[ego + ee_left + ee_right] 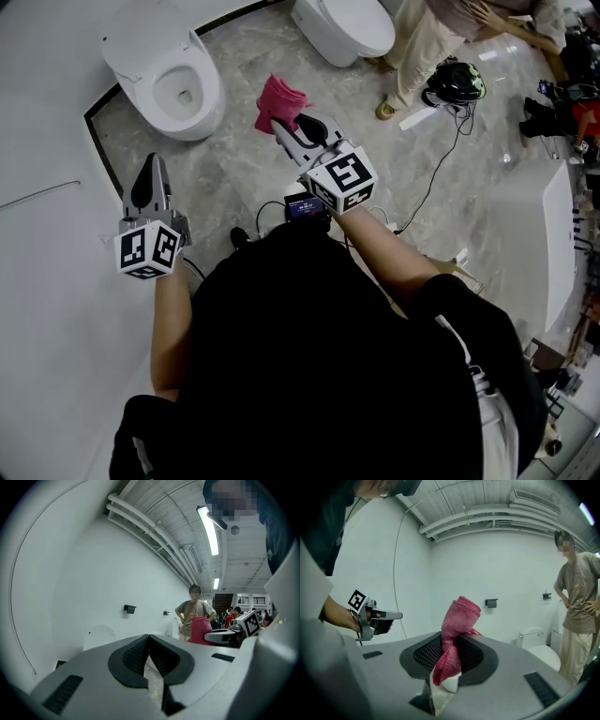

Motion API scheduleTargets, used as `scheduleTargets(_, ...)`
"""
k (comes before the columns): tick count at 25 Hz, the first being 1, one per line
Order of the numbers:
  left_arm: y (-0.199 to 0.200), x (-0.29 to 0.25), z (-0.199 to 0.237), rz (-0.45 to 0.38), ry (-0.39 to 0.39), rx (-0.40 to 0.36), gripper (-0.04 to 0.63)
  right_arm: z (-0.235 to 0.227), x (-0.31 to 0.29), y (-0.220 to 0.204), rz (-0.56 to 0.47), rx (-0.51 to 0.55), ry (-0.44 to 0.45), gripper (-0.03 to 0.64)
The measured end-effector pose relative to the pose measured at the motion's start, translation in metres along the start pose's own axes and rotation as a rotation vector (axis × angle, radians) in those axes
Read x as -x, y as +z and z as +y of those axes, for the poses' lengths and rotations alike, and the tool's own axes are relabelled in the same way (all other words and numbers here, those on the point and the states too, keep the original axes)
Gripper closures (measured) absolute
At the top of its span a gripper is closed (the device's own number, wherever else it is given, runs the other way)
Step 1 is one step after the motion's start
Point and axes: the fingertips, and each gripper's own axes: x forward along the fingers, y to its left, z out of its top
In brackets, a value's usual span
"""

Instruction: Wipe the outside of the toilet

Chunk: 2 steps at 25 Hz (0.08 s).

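Above the marble floor, the right gripper has its jaws clamped on a bunched pink cloth, which sticks out past the tips. The cloth is beside the toilet at the floor's far-left corner, not touching it. The right forearm reaches forward. The left gripper has its jaws pressed together and empty, and points forward.

Standing white on the grey floor, lid up, bowl lying open: toilet. Bunching upright, pink and crumpled, being pinched between the jaws of the right gripper, near the toilet yet apart from it: cloth.
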Motion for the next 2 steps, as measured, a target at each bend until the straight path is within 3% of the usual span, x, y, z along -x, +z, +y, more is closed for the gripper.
scheduleTargets(2,0.0024,-0.0011,-0.0049,-0.005,-0.007,-0.002,0.58,-0.0022,0.0041,-0.0008,0.004,-0.003,-0.004,0.512)
